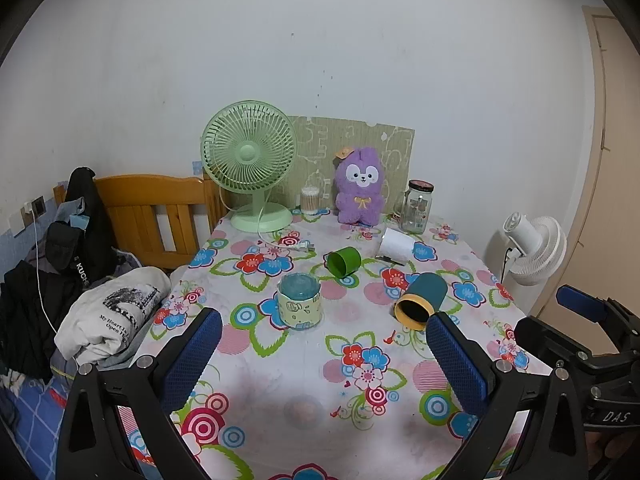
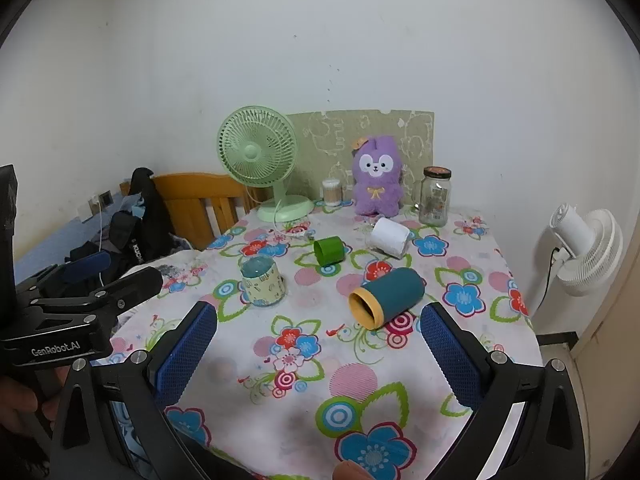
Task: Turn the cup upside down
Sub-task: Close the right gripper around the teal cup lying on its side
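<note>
Both your tools hang over the near edge of the table [image 2: 304,420], nothing gripped. The left gripper [image 1: 324,354] has its blue pads spread wide, with only tablecloth between them; the right gripper [image 2: 318,354] is likewise released and empty.

Cups on the flowered cloth, from the right wrist view:
- Teal cup [image 2: 386,296] with a yellow rim, lying on its side, mouth facing you. It sits at about 12 o'clock from the right gripper, just beyond the fingertips. In the left wrist view it lies toward 1 o'clock, close to that gripper's right finger [image 1: 456,356].
- Patterned cup [image 2: 263,282], standing. Its top shows a pale blue disc; whether that is an open mouth or a base, you cannot tell. About 11 o'clock.
- Green cup [image 2: 329,251] on its side, further back, near 12 o'clock.
- White cup [image 2: 389,237], also toppled, behind the teal one, toward 1 o'clock.

Back row: green fan [image 2: 264,160], purple plush toy [image 2: 376,178], glass jar [image 2: 435,196].

Progress, as I judge it: nothing started. No cup is held, and three lie sideways. Which cup is meant is not stated; the teal one is nearest. Left to do: reach, close on the body, lift, rotate mouth-down, set it on the cloth.
</note>
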Demonstrator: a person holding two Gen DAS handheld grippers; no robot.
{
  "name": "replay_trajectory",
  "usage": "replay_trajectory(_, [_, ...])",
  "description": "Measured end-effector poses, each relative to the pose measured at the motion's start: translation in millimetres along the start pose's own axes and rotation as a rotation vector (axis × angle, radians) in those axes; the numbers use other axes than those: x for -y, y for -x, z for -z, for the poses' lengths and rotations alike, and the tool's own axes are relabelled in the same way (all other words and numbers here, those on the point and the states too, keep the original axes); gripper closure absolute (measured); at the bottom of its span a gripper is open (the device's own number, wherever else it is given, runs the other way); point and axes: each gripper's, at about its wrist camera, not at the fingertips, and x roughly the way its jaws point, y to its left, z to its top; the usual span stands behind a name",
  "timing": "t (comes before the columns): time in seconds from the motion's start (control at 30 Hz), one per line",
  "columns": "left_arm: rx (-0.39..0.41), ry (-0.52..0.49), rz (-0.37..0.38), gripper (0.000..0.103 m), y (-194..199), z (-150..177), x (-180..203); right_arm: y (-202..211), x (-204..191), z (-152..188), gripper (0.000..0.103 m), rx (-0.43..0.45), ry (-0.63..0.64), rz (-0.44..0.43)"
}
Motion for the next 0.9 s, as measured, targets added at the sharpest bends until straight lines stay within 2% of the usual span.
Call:
replay_trajectory(0.4, [-0.05, -0.001, -0.004, 0.0, -21, 8, -1, -24, 15, 8, 0.0, -0.06, -0.047, 0.026])
replay_trajectory(0.7, [-0.133, -0.043, 0.016, 0.0, -62, 14, 2, -80, 51, 10, 0.0, -0.204, -0.146, 0.116])
replay_trajectory(0.9, [-0.175, -0.133, 0.033, 0.0, -107, 12, 11, -134, 81, 3, 0.0, -0.326, -0.28, 0.09])
